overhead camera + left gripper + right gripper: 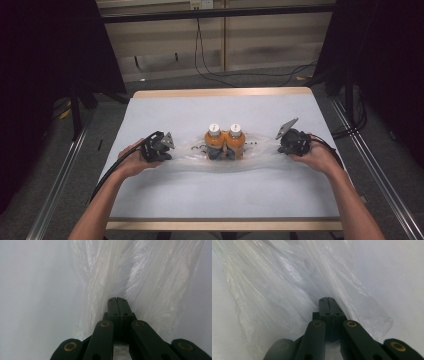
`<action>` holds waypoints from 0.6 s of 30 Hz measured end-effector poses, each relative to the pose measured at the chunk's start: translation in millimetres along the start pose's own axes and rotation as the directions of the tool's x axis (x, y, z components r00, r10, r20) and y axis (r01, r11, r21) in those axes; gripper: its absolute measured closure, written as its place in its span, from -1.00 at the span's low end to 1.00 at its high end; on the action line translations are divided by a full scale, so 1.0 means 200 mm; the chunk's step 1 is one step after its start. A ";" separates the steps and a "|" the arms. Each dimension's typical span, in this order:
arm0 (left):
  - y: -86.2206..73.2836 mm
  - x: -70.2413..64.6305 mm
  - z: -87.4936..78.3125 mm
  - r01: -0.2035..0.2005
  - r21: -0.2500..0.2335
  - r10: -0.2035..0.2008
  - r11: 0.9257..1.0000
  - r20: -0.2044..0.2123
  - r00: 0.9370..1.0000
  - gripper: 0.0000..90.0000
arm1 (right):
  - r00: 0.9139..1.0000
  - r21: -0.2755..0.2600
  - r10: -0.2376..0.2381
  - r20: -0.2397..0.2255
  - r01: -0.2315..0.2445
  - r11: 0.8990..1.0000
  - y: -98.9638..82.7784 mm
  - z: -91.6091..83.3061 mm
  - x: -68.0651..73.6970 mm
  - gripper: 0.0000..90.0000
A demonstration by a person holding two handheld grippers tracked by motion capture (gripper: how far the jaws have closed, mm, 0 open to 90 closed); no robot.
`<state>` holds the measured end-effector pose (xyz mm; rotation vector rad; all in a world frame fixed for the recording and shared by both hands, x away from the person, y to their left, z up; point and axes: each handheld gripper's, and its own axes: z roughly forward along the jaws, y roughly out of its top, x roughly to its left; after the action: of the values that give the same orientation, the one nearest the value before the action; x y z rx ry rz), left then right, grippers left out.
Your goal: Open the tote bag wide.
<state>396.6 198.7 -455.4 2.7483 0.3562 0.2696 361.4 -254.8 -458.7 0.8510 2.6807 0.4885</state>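
White-covered table (pixel 165 107) – clear plastic bag (pixel 260 159) (2 orange bottles (pixel 225 141) inside) lies centre.

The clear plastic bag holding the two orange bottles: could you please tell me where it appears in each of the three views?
High view: the clear plastic bag lies mid-table, stretched between the left gripper and the right gripper.
Left gripper view: crinkled film from the top centre down to the closed jaws.
Right gripper view: film across the upper left and centre, meeting the closed jaws.
Shared landmark: the white tabletop.
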 end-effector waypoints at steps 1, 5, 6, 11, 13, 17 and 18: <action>-0.01 0.00 0.00 0.007 -0.006 -0.007 1.000 -0.001 1.000 1.00 | 1.000 -0.001 -0.005 0.002 0.005 1.000 0.00 0.00 0.00 1.00; -0.03 0.02 -0.01 0.049 -0.039 -0.048 0.998 0.015 0.999 1.00 | 1.000 -0.031 0.014 -0.018 -0.014 0.999 -0.02 0.00 0.01 1.00; -0.04 0.01 -0.01 0.072 -0.053 -0.071 0.996 0.019 0.997 1.00 | 1.000 -0.036 0.021 -0.011 -0.021 0.999 -0.02 0.00 0.02 1.00; -0.05 0.00 -0.01 0.093 -0.100 -0.091 0.991 0.030 0.995 1.00 | 0.999 -0.077 0.050 -0.017 -0.052 0.996 -0.02 -0.02 0.02 1.00; -0.05 0.00 -0.03 0.119 -0.142 -0.114 0.983 0.044 0.993 1.00 | 0.998 -0.106 0.049 -0.029 -0.052 0.993 -0.02 -0.04 0.02 1.00; -0.05 -0.01 -0.07 0.137 -0.213 -0.128 0.967 0.052 0.990 1.00 | 0.996 -0.146 0.076 -0.036 -0.080 0.986 -0.03 -0.05 0.05 1.00; -0.05 -0.01 -0.08 0.148 -0.240 -0.140 0.959 0.052 0.989 1.00 | 0.997 -0.155 0.068 -0.039 -0.074 0.985 -0.03 -0.06 0.04 1.00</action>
<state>388.5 212.2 -444.3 2.4685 0.4786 0.2125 347.1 -257.2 -452.8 0.9023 2.6072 0.7258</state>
